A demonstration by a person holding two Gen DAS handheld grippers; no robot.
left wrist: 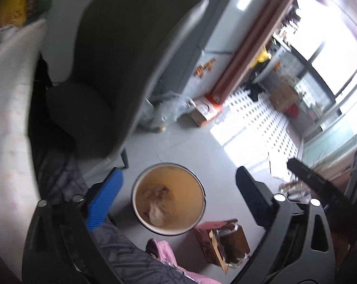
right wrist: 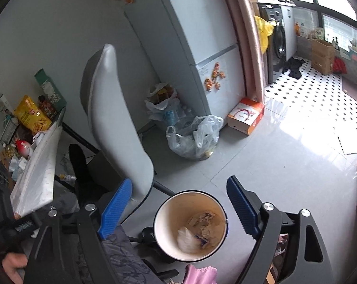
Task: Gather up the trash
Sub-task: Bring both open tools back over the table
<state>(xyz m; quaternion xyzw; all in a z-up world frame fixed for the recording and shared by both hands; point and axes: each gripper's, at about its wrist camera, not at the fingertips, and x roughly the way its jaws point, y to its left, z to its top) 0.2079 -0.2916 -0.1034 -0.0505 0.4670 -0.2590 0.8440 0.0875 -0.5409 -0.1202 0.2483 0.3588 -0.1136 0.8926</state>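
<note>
Grey floor tiles (right wrist: 284,165) fill both views, giving way to black-and-white patterned tiles (right wrist: 320,90) toward the bright window. Against the wall stands a pale fridge (right wrist: 202,35) with small orange magnets on its door. In front of it is a grey chair (right wrist: 116,123), its backrest rising beside a tabletop (right wrist: 34,177) crowded with snack packets and bottles. Clear plastic bags (right wrist: 192,137) lie heaped on the floor at the foot of the fridge, with an orange-and-white cardboard box (right wrist: 245,114) just beside them.

Below both cameras sits a round bin (left wrist: 169,198), open at the top, cream inside with a dark rim; crumpled paper and a white wad of trash (left wrist: 157,213) rest on its bottom. A torn brown carton (left wrist: 225,243) stands on the floor just beside the bin.

Left gripper (left wrist: 178,198): jaws spread wide apart, nothing between them, framing the bin from above. Right gripper (right wrist: 180,210): jaws likewise spread wide and empty, the bin (right wrist: 190,224) showing between its blue pads (right wrist: 116,208). Patterned grey cloth and a pink garment (right wrist: 199,274) occupy the lower edge of each view.
</note>
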